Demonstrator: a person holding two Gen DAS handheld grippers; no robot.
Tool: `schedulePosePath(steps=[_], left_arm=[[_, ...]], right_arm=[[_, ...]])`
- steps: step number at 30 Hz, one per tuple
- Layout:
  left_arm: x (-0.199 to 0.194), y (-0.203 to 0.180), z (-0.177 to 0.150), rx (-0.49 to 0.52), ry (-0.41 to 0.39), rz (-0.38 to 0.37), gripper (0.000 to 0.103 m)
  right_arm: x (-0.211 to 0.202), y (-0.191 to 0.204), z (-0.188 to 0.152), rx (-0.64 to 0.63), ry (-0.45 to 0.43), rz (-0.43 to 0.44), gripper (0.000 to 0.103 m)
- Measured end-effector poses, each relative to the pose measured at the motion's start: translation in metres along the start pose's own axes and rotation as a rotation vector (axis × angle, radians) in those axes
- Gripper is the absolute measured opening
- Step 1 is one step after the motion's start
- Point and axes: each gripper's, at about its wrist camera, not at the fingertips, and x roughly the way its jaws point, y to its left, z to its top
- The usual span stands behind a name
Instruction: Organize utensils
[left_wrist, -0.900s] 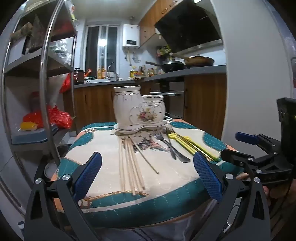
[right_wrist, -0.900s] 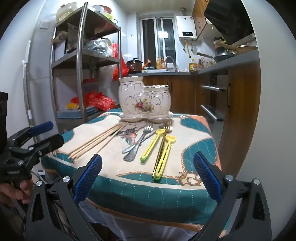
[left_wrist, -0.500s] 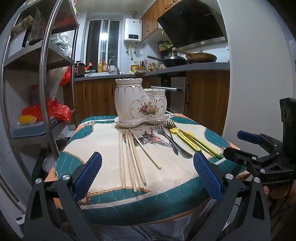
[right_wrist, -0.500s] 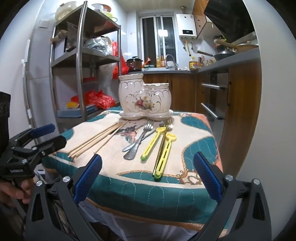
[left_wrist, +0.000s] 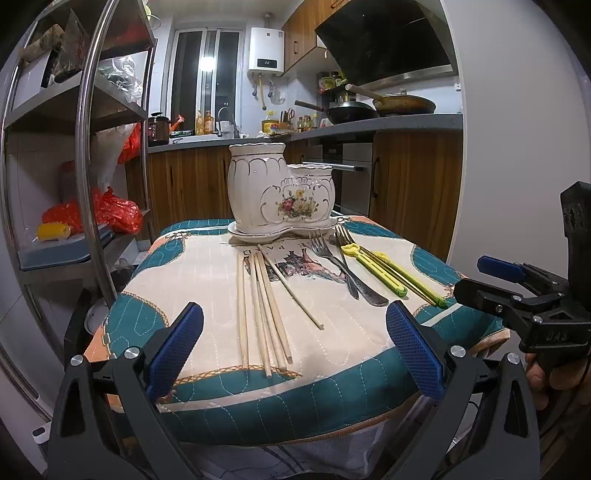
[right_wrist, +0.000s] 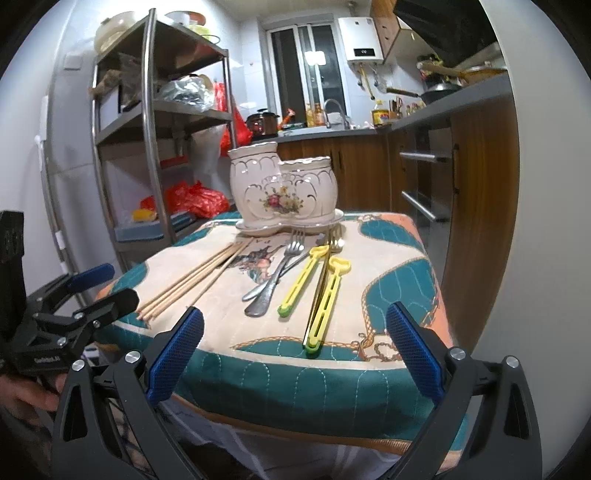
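Utensils laid out flat on the counter (left_wrist: 192, 280), under a quilted teal-and-cream cloth: wooden chopsticks (left_wrist: 258, 306) bunched on the left, one (left_wrist: 291, 288) angled apart from the rest; two metal forks (left_wrist: 332, 258) in the middle; yellow-handled pieces (left_wrist: 373, 266) on the right. At the far side, a white ceramic holder (left_wrist: 273, 192) (two compartments, floral print) standing upright on its saucer, fork tines just beside the saucer rim. Left tongs (left_wrist: 293, 350) wide open, holding nothing, at the near edge facing the chopsticks. Right tongs (right_wrist: 293, 350) equally wide open and unloaded, near edge, facing the yellow handles. Metal shelving rack (right_wrist: 147, 122) on the left.
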Motion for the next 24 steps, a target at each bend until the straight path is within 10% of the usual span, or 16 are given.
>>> schedulePosePath(steps=[24], left_arm=[[-0.0008, 0.0021, -0.0006, -0.008, -0.004, 0.003, 0.098]], right_arm=[[0.0022, 0.0011, -0.0002, 0.000, 0.008, 0.001, 0.098]])
